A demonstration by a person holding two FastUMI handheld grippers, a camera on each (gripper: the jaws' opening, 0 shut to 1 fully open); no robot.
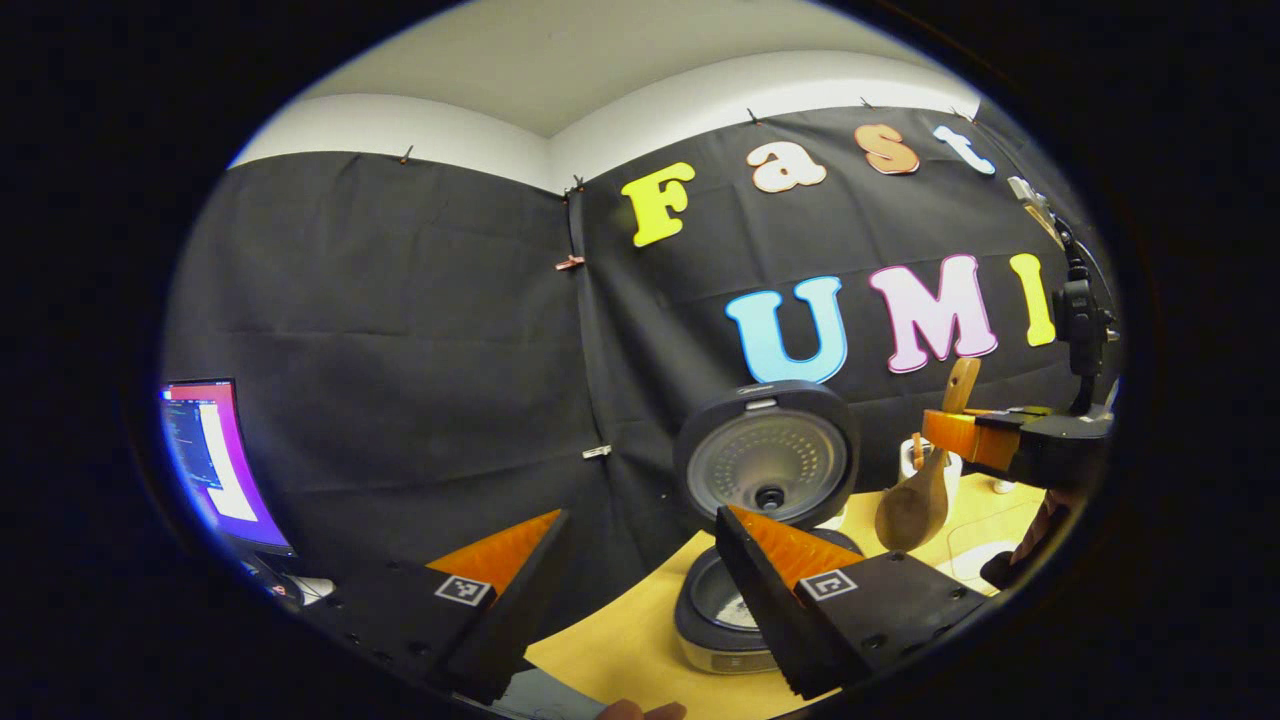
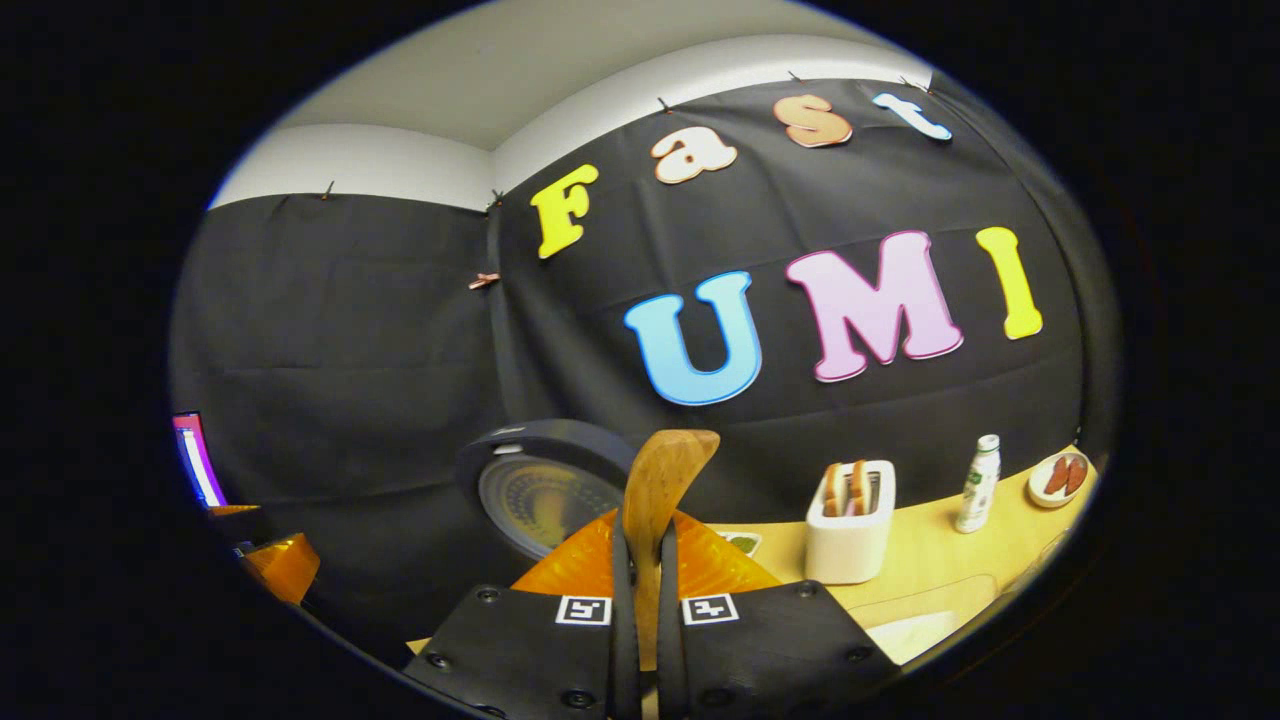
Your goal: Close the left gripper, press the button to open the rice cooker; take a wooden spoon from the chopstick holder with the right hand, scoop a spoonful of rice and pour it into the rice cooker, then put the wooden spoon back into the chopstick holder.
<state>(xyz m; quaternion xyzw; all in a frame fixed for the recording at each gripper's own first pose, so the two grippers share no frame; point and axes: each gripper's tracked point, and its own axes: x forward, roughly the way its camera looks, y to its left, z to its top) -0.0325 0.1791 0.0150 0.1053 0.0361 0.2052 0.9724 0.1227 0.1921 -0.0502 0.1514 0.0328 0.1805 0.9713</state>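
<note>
Since the rice cooker (image 1: 765, 520) stands open, left tongs (image 1: 640, 590) apart, scooping remains; the wooden spoon (image 2: 660, 490) is clamped in the right tongs (image 2: 640, 610).

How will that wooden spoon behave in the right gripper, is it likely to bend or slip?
The wooden spoon looks solid, so it probably stays stiff. The right gripper clamps only its narrow handle while the broad bowl hangs well below, so it may pivot if bumped. The smooth wood could slide a little between the fingers.

Smooth wooden spoon (image 2: 660, 480), glossy metal cooker lid (image 1: 767, 463)
</note>
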